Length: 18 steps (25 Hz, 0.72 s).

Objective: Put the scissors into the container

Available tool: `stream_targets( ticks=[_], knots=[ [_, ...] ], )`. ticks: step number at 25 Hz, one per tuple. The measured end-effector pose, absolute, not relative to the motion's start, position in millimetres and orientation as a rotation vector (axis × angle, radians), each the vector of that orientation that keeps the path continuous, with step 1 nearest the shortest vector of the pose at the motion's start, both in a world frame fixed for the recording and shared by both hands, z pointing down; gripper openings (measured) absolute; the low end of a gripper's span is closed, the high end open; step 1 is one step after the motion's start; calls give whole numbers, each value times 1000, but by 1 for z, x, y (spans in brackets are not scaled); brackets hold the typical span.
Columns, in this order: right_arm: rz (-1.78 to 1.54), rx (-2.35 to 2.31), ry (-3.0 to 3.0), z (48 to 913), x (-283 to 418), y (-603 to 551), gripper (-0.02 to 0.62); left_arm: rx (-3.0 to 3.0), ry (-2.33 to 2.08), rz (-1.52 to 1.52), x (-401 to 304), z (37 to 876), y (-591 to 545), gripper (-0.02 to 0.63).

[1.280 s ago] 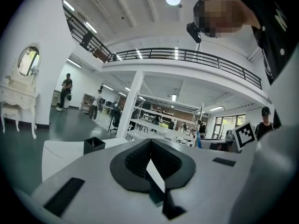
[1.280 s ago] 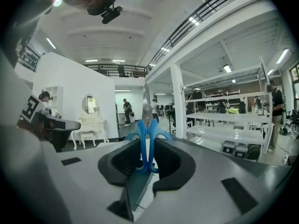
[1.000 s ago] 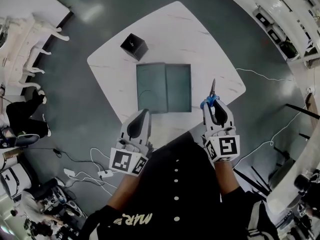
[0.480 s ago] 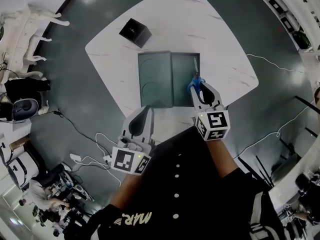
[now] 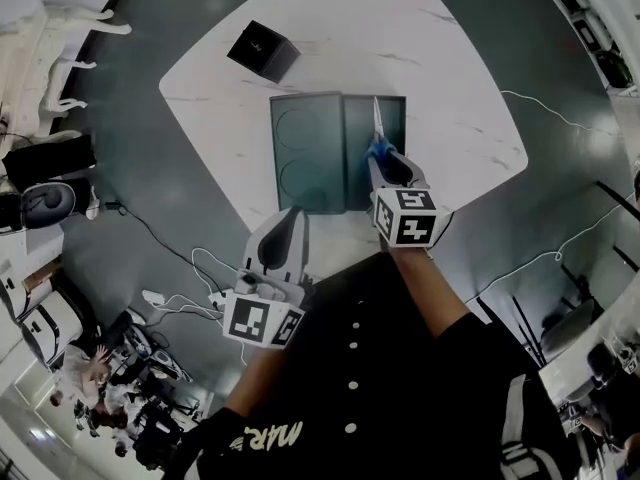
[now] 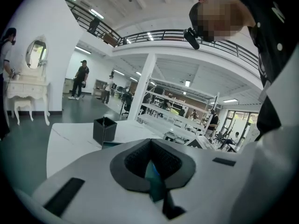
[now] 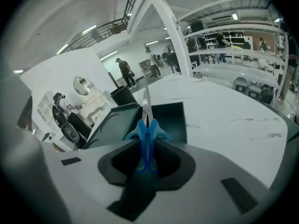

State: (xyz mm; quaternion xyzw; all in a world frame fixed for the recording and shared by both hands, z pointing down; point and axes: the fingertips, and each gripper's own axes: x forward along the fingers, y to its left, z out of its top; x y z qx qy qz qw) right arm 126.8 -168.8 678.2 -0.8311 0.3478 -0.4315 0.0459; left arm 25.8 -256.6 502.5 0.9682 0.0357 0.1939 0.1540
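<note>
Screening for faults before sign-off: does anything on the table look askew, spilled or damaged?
Nothing stands out. The container lies flat on the table, the black box stands upright beyond it, and the scissors, blades closed, sit straight in the right gripper's jaws above the container's right compartment.

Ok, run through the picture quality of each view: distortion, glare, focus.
Head view: strong fisheye, so the edges of the white table bow, but it is evenly lit and the scissors read clearly. Left gripper view: dark vignetted corners, and the near hand-held gripper looks soft. Right gripper view: the column bends, the ceiling lamps flare, and the scissors' blue handles are slightly blurred against the container.
</note>
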Motion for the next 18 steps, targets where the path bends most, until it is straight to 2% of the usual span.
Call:
stream_targets(
  ticks=[7,18],
  knots=[
    [-1535,-2551,1095,699,129,-179,101,2759,68,570,35,510,-262,26],
    [-1681,-2588,1175,713,116,-172,101,2741,42,571,46,516,-266,26]
  ],
)
